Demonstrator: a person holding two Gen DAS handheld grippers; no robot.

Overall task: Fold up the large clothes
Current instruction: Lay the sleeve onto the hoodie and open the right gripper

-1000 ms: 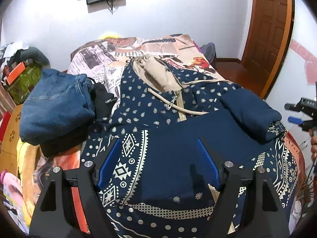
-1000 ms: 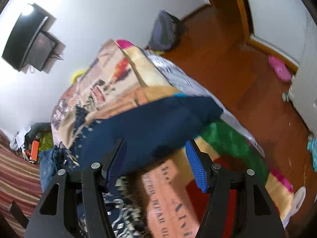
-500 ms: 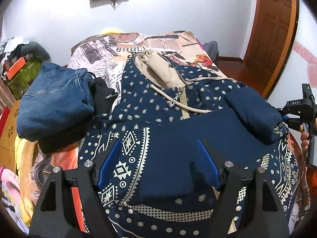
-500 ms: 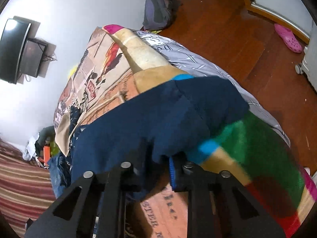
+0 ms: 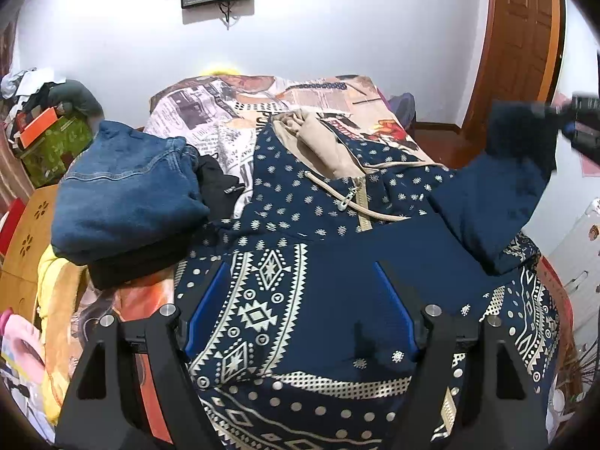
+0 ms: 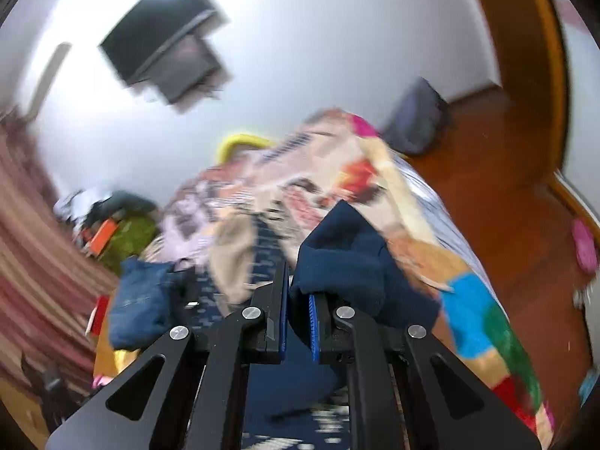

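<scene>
A navy patterned hoodie with a beige hood and zip lies front-up on the bed. Its plain navy sleeve rises off the bed at the right, the cuff pinched in my right gripper, which is shut on it and shows at the left wrist view's right edge. My left gripper hovers open over the hoodie's lower front, nothing between its blue pads.
Folded blue jeans on dark clothes sit left of the hoodie. A newspaper-print blanket covers the bed. A green box stands far left, a wooden door at the right, a dark bag on the floor.
My right gripper closed on the sleeve cuff and lifted it up off the bed, rolling as it rose. My left gripper stayed open and drew back slightly.
</scene>
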